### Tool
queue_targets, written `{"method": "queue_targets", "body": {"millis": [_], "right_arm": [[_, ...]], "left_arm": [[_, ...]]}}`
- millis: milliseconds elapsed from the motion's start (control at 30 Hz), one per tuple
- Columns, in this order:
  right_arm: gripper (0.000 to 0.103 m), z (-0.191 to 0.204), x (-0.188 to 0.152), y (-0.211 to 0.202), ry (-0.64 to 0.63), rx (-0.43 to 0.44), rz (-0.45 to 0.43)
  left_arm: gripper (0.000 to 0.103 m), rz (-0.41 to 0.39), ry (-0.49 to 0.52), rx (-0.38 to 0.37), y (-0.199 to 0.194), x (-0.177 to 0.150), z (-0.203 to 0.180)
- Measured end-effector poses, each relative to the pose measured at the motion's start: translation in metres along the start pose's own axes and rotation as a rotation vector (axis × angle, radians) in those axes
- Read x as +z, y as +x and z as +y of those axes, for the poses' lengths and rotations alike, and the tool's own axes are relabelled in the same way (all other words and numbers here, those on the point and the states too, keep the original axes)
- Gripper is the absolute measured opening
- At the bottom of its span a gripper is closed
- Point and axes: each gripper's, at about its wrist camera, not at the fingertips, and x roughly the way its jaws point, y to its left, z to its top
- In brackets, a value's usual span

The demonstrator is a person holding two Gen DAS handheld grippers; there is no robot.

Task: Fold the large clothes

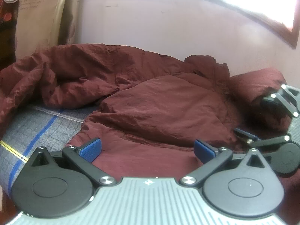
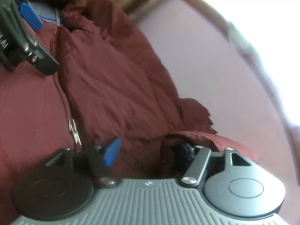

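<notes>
A large maroon jacket (image 1: pixel 150 101) lies crumpled on a bed, with a sleeve heaped at the back left. My left gripper (image 1: pixel 148 151) is open, its blue pads low over the jacket's near hem, holding nothing. My right gripper (image 1: pixel 262 120) shows at the right edge of the left wrist view, beside a bulging fold. In the right wrist view the right gripper (image 2: pixel 148 152) is open over the jacket (image 2: pixel 112 78); a fabric fold covers its right pad. A metal zipper pull (image 2: pixel 74 129) lies by its left finger. The left gripper (image 2: pixel 28 24) shows at top left.
A grey checked bedsheet with blue and yellow stripes (image 1: pixel 37 131) is exposed at the left. A pale wall (image 1: pixel 168 24) runs close behind the bed. Printed cushions (image 1: pixel 43 15) lean at the back left. A bright window with a brown frame (image 1: pixel 281 18) is at upper right.
</notes>
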Motion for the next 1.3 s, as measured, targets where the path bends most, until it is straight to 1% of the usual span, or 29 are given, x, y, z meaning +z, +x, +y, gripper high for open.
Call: {"method": "queue_targets", "body": {"millis": [100, 167, 200, 267, 333, 400, 533, 633, 733, 767, 800, 833, 867, 933, 967, 1000, 1033, 1067, 1100, 1133, 1167, 1200, 1233, 1267, 1300], "right_arm": [[0.071, -0.008, -0.007, -0.007, 0.078, -0.004, 0.032], [0.083, -0.012, -0.011, -0.009, 0.132, -0.017, 0.036], [0.084, -0.015, -0.012, -0.011, 0.161, -0.027, 0.035], [0.084, -0.024, -0.013, -0.013, 0.259, -0.032, 0.032], [0.084, -0.040, -0.016, -0.018, 0.422, -0.007, 0.016], [0.086, -0.059, -0.026, -0.026, 0.628, 0.025, -0.020], [0.087, -0.095, -0.063, -0.034, 1.011, 0.022, -0.089], [0.087, -0.118, -0.091, -0.031, 1.217, 0.025, -0.129], [0.088, -0.135, -0.099, -0.022, 1.335, 0.052, -0.147], [0.088, -0.138, -0.096, -0.020, 1.345, 0.058, -0.168], [0.088, -0.140, -0.084, -0.017, 1.304, 0.062, -0.186], [0.088, -0.140, -0.068, -0.014, 1.229, 0.082, -0.196], [0.088, -0.137, -0.050, -0.009, 1.144, 0.128, -0.208], [0.087, -0.126, -0.012, -0.001, 0.982, 0.283, -0.237], [0.087, -0.119, 0.004, 0.000, 0.928, 0.336, -0.245], [0.087, -0.112, 0.016, -0.002, 0.882, 0.345, -0.260], [0.087, -0.106, 0.023, -0.009, 0.847, 0.295, -0.283], [0.087, -0.102, 0.024, -0.018, 0.838, 0.206, -0.310], [0.087, -0.103, 0.017, -0.025, 0.859, 0.112, -0.330], [0.087, -0.109, 0.005, -0.029, 0.910, 0.034, -0.324], [0.087, -0.117, -0.009, -0.030, 0.971, -0.040, -0.289], [0.087, -0.128, -0.030, -0.029, 1.057, -0.118, -0.236], [0.090, -0.140, -0.052, -0.025, 1.137, -0.147, -0.200], [0.093, -0.153, -0.074, -0.019, 1.226, -0.150, -0.146], [0.093, -0.168, -0.098, -0.007, 1.340, -0.111, -0.074]], "left_arm": [[0.103, 0.000, -0.005, -0.007, 0.000, 0.000, 0.002], [0.103, 0.000, -0.007, -0.009, -0.001, -0.001, 0.002], [0.103, 0.000, -0.007, -0.010, -0.001, 0.000, 0.002], [0.103, -0.001, -0.009, -0.014, -0.001, 0.000, 0.003], [0.103, -0.001, -0.016, -0.020, -0.001, 0.000, 0.004], [0.103, 0.000, -0.022, -0.026, -0.002, 0.000, 0.005], [0.103, -0.004, -0.029, -0.038, -0.004, 0.000, 0.007], [0.103, -0.009, -0.028, -0.052, -0.006, -0.001, 0.009], [0.103, -0.015, -0.040, -0.069, -0.011, -0.001, 0.013], [0.103, -0.016, -0.046, -0.074, -0.012, 0.000, 0.015], [0.103, -0.019, -0.053, -0.075, -0.015, 0.000, 0.017], [0.103, -0.022, -0.060, -0.074, -0.016, 0.001, 0.019], [0.103, -0.025, -0.067, -0.074, -0.019, 0.002, 0.022], [0.103, -0.032, -0.075, -0.068, -0.023, 0.003, 0.027], [0.103, -0.035, -0.078, -0.062, -0.026, 0.004, 0.030], [0.103, -0.040, -0.085, -0.056, -0.029, 0.004, 0.034], [0.103, -0.043, -0.092, -0.053, -0.032, 0.005, 0.039], [0.103, -0.046, -0.100, -0.052, -0.036, 0.005, 0.045], [0.103, -0.048, -0.103, -0.051, -0.040, 0.005, 0.049], [0.103, -0.050, -0.104, -0.048, -0.044, 0.004, 0.054], [0.103, -0.053, -0.101, -0.041, -0.047, 0.004, 0.057], [0.103, -0.054, -0.098, -0.034, -0.050, 0.003, 0.061], [0.103, -0.053, -0.099, -0.028, -0.053, 0.001, 0.066], [0.103, -0.051, -0.104, -0.026, -0.055, 0.000, 0.070], [0.103, -0.048, -0.112, -0.023, -0.056, -0.001, 0.075]]}}
